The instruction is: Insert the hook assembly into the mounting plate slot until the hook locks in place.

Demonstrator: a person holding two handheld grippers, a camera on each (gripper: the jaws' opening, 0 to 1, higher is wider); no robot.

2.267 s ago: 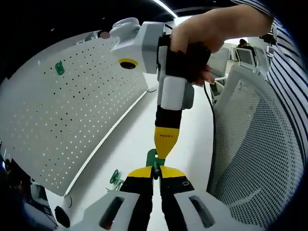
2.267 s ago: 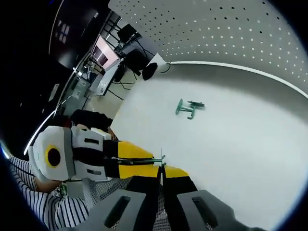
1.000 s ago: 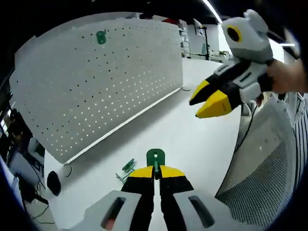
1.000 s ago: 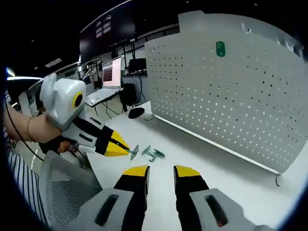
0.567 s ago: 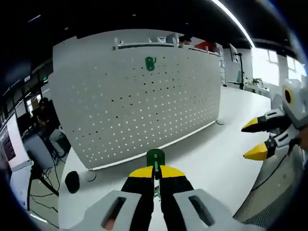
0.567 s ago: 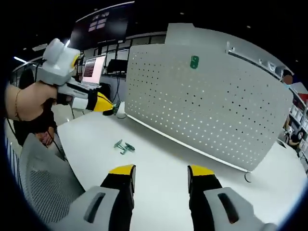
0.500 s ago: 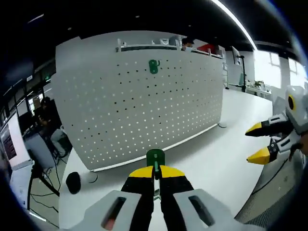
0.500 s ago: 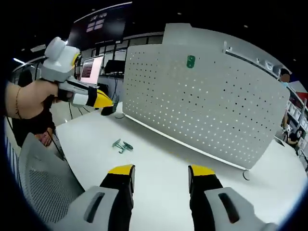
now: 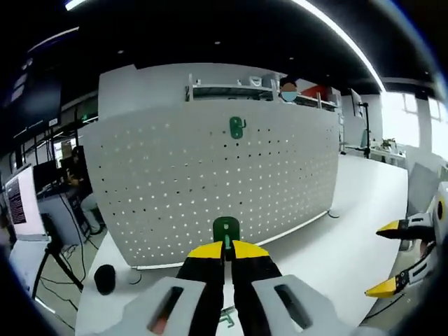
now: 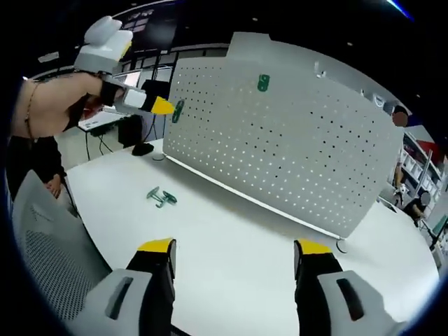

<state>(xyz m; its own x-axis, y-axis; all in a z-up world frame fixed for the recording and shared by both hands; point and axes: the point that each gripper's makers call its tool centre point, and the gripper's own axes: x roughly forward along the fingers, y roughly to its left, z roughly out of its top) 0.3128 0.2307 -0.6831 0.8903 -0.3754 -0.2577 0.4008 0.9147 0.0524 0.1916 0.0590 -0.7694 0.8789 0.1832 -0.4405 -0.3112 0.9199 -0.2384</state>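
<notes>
The white pegboard mounting plate (image 9: 210, 182) stands upright on the table, also seen in the right gripper view (image 10: 294, 154). One green hook (image 9: 237, 127) hangs near its top (image 10: 263, 82). My left gripper (image 9: 225, 246) is shut on a green hook assembly (image 9: 225, 229), facing the board. In the right gripper view a hand holds that left gripper (image 10: 164, 106) high at the board's left end, with the hook assembly (image 10: 178, 110) at its tip. My right gripper (image 10: 235, 246) is open and empty over the table; it also shows in the left gripper view (image 9: 392, 257).
Loose green hooks (image 10: 161, 197) lie on the white table (image 10: 231, 231) in front of the board. A black mouse (image 10: 142, 148) sits by the board's left end. A grey mesh chair (image 10: 42, 245) is at the near left. Screens and desks stand behind.
The left gripper has risen with the hook assembly and come nearer the pegboard's left part. The right gripper's jaws have spread wider and it has drawn back, low over the table.
</notes>
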